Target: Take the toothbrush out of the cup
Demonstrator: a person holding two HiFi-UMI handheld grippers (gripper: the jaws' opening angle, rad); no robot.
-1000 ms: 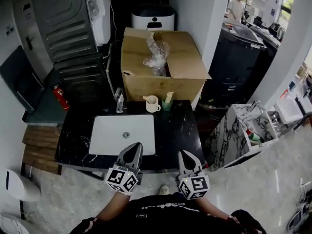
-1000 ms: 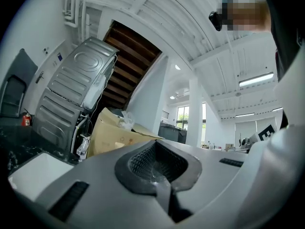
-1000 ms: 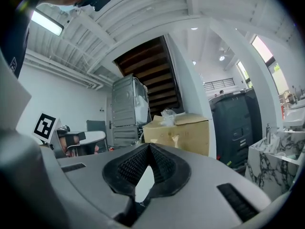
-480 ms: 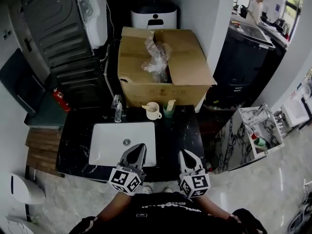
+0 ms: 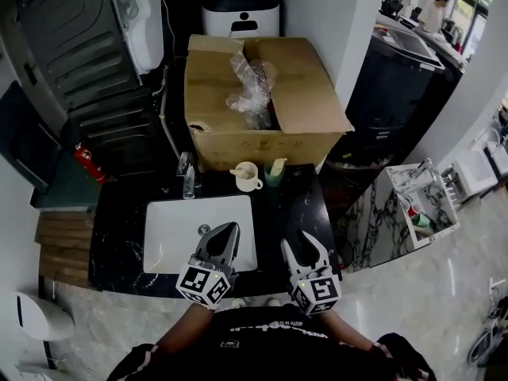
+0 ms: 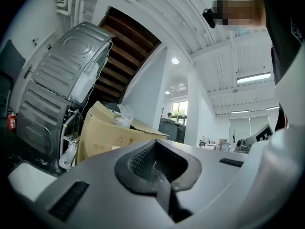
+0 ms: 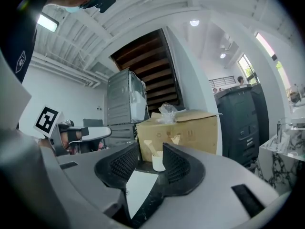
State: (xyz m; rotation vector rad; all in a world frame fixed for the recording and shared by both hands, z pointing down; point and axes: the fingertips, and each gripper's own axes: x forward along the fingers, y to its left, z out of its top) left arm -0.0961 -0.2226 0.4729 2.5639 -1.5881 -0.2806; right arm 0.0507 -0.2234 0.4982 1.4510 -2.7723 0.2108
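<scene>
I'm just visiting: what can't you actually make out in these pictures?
- Toothbrush in the white cup: head view, too small to tell its bristle end.
- Green cup contents: head view, too small.
- White cup: left gripper view, blocked by the shut left tool.
- Cardboard box contents: head view, covered by crumpled plastic.

On my feed the left hand-held gripper (image 5: 228, 228) and the right hand-held gripper (image 5: 299, 240) look alike. Each has a smooth grey shell tapering to curved, pointed jaws, lined inside with black dimpled pads (image 7: 119, 165). Each carries a white cube (image 5: 204, 284) printed with black square markers. The right one's jaws have just been opening, with nothing gripped between them. The person wears a black top (image 5: 262, 344) with a small line of white lettering across the chest.
</scene>
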